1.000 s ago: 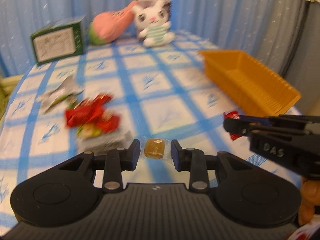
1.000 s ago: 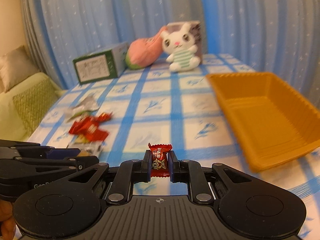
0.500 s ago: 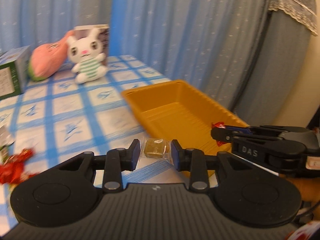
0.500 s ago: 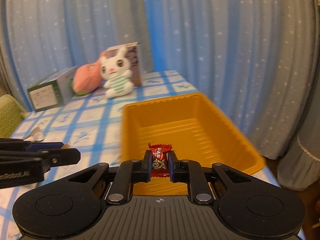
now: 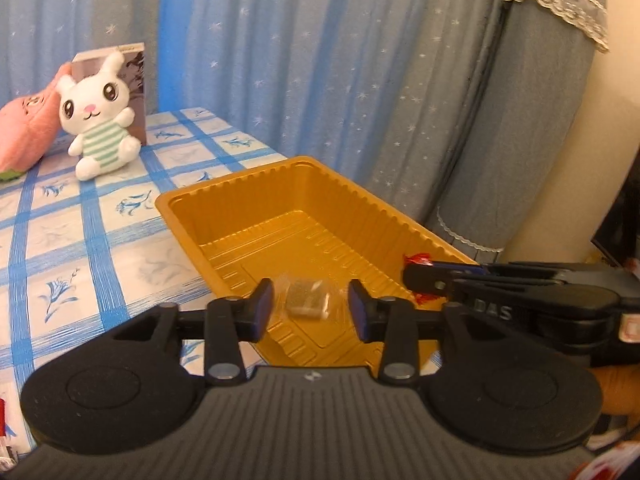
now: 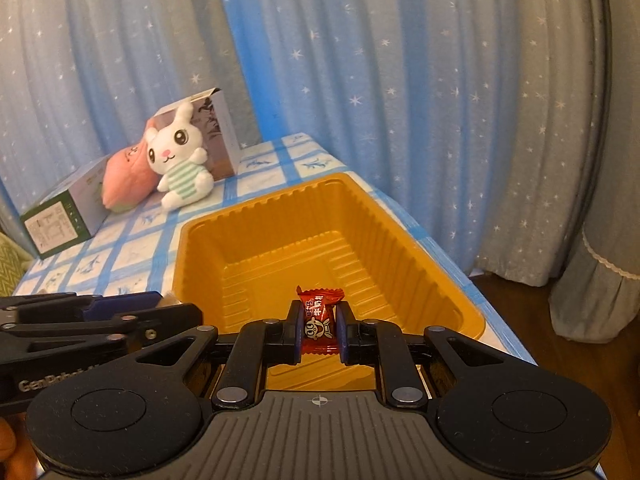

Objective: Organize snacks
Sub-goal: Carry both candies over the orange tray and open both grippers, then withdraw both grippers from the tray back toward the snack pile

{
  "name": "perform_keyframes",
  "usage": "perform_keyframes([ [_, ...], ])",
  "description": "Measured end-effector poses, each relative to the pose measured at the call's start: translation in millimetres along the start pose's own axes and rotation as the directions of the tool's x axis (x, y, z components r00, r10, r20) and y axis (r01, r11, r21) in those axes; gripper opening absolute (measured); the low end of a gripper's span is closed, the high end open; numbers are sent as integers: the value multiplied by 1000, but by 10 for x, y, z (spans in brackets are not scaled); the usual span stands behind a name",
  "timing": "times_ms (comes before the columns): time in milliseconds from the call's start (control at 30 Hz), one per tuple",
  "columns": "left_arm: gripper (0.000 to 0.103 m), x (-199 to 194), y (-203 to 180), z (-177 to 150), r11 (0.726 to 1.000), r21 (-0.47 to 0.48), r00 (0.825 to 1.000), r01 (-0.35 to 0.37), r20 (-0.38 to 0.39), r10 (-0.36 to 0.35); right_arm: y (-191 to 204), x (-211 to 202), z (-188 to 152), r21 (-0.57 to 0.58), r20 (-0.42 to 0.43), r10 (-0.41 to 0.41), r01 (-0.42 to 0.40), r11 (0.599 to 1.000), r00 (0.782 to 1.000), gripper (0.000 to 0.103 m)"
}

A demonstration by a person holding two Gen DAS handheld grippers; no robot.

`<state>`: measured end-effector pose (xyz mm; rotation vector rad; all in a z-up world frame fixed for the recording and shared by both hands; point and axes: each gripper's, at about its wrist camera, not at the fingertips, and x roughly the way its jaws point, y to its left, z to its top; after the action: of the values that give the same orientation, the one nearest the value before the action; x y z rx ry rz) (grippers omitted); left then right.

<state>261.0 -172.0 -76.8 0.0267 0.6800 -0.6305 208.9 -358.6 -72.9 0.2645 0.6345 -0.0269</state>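
An empty orange plastic tray (image 5: 224, 194) (image 6: 280, 216) lies on the blue-checked tablecloth near the table's right edge. My left gripper (image 5: 311, 308) hovers over the tray's near end with its jaws opening. A brown candy in a clear wrapper (image 5: 306, 300) sits blurred between the pads, which no longer press on it. My right gripper (image 6: 319, 330) is shut on a red wrapped candy (image 6: 319, 320) above the tray's near end. In the left wrist view the right gripper (image 5: 414, 278) comes in from the right with the red candy (image 5: 416, 258) at its tip.
A white plush rabbit (image 5: 98, 120) (image 6: 180, 164), a pink plush (image 5: 28, 120) and a green box (image 6: 60, 224) stand at the table's far end. Blue starred curtains hang behind. The table edge and brown floor (image 6: 532, 304) lie right of the tray.
Both grippers swung right, from above the tablecloth and snack pile to over the tray. The left jaws have spread and the brown candy has come loose. The right still grips the red candy.
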Motion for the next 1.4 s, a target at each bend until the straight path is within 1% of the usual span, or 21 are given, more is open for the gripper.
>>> perform_keyframes([
  [67, 44, -2, 38, -1, 1000, -15, 1000, -14, -2, 14, -6, 9, 0, 8, -2, 1, -1, 1000, 1000, 17],
  [267, 45, -104, 143, -23, 997, -15, 997, -73, -6, 73, -3, 0, 18, 23, 5, 13, -13, 1000, 1000, 17],
  [367, 45, -144, 206, -44, 996, -29, 996, -86, -10, 85, 26, -4, 31, 20, 11, 26, -27, 999, 1000, 17],
  [533, 46, -190, 229, -63, 995, -28, 995, -100, -11, 100, 84, -8, 52, 18, 29, 49, -50, 999, 998, 17],
  [633, 52, -221, 240, -82, 994, -22, 994, -109, -5, 109, 136, -15, 67, 6, 57, 85, -85, 996, 995, 19],
  [667, 55, -231, 241, -87, 993, -16, 994, -113, -1, 113, 154, -14, 74, 1, 63, 85, -85, 996, 994, 36],
  [700, 57, -245, 246, -98, 993, -10, 993, -117, 2, 117, 166, -17, 76, 1, 72, 79, -79, 997, 994, 63],
  [733, 60, -260, 257, -108, 992, -8, 993, -122, 3, 122, 159, -30, 75, 13, 86, 78, -79, 997, 993, 70],
  [767, 62, -270, 278, -116, 992, -11, 992, -125, 2, 125, 147, -45, 77, 28, 98, 75, -79, 997, 992, 71],
  [867, 63, -320, 353, -147, 991, -24, 991, -135, 3, 135, 102, -60, 95, 60, 102, 54, -60, 996, 993, 71],
  [1000, 66, -394, 449, -201, 987, -34, 988, -155, 4, 155, 65, -63, 104, 95, 99, 47, -56, 994, 994, 71],
  [1267, 67, -603, 594, -293, 982, -52, 983, -181, 11, 182, 180, -99, 100, 76, 115, 52, -61, 995, 992, 71],
  [1400, 69, -717, 667, -340, 978, -60, 980, -197, 18, 199, 335, -117, 97, 29, 128, 69, -73, 997, 989, 71],
])
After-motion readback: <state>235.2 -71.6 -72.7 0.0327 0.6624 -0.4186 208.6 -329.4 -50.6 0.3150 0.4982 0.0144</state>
